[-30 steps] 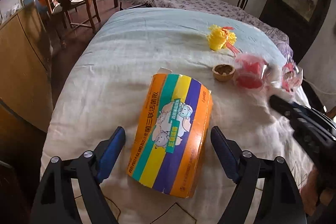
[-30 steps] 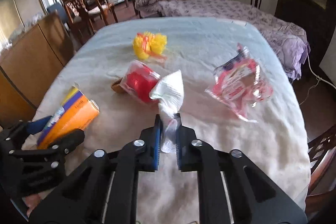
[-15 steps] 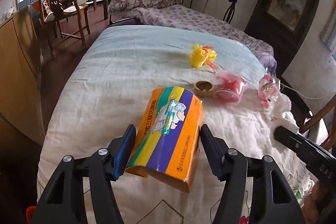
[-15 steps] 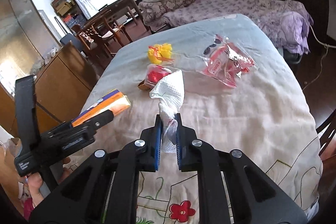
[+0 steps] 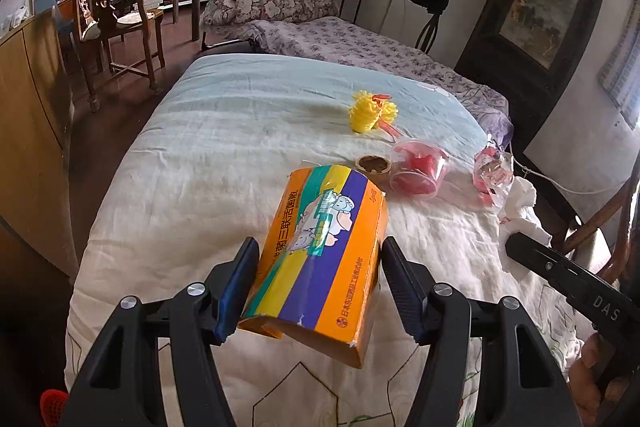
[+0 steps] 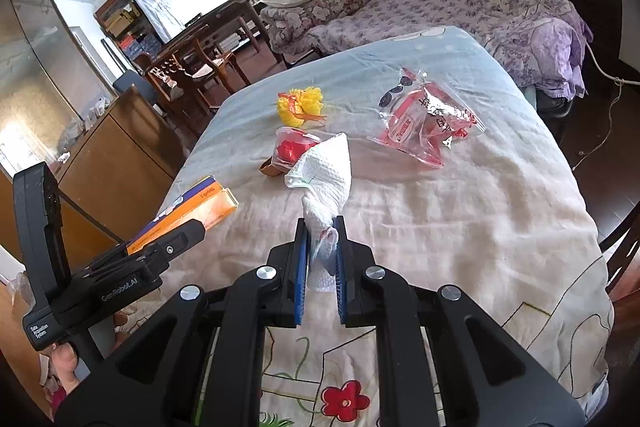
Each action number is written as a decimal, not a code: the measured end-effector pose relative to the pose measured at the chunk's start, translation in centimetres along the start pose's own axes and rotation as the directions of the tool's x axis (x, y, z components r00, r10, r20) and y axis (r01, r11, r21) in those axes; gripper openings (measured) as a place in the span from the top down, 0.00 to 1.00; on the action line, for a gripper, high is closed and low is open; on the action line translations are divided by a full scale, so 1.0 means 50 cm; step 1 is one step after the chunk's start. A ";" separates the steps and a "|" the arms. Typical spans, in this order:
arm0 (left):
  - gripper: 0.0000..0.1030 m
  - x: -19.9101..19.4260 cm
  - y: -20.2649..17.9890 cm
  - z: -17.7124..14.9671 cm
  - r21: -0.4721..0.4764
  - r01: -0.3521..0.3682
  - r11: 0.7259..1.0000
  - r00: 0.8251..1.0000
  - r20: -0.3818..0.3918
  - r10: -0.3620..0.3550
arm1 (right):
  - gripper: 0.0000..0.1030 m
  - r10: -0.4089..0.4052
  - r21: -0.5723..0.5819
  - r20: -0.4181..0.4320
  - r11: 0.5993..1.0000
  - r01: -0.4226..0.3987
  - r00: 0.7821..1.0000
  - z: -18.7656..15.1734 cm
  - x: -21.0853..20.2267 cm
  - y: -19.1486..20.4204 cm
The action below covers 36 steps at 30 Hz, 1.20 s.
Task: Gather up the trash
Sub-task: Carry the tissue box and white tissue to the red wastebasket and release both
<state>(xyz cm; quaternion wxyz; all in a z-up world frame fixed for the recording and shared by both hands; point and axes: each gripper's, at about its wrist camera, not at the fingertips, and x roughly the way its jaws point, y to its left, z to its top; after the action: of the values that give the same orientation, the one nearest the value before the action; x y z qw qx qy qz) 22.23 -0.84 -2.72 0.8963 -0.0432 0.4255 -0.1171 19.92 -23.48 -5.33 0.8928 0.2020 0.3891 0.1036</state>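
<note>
Left gripper (image 5: 316, 291) clamped on the striped box (image 5: 320, 255), long axis pointing straight ahead. Right gripper (image 6: 322, 247) pinching the tissue (image 6: 324, 179). Remaining wrapper bag (image 6: 428, 119) nearer the right side.

Left gripper (image 5: 316, 291) is angled down and forward, its blue-padded fingers (image 5: 236, 287) clamped on either side of the striped orange box (image 5: 320, 259), which hangs clear of the bed. Right gripper (image 6: 322, 259) tilts down too, fingers (image 6: 302, 267) pinched nearly together on a twist of white tissue (image 6: 324, 183) sticking up out of them. A bit of the person's hand (image 5: 592, 379) shows under the right gripper's body in the left view, and fingertips under the left one in the right view.
</note>
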 end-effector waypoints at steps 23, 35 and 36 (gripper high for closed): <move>0.39 -0.257 0.046 -0.113 -0.072 0.060 0.996 0.987 0.151 -0.048 | 0.87 0.085 -0.051 0.051 0.995 -0.082 0.995 -0.142 -0.108 0.025; 0.39 -0.469 0.126 -0.166 -0.118 -0.003 0.993 0.958 0.285 0.037 | 0.87 0.150 -0.136 0.109 0.982 -0.135 0.983 -0.168 -0.216 0.115; 0.39 -0.488 0.134 -0.175 -0.123 -0.009 0.992 0.955 0.295 0.045 | 0.87 0.160 -0.148 0.118 0.979 -0.142 0.980 -0.170 -0.229 0.126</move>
<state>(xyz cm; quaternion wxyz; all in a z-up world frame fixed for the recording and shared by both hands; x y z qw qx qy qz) 1.75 11.86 8.90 0.9473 -0.1083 0.2930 -0.0714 5.71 -19.35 -0.30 0.9175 0.1747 0.3057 0.1848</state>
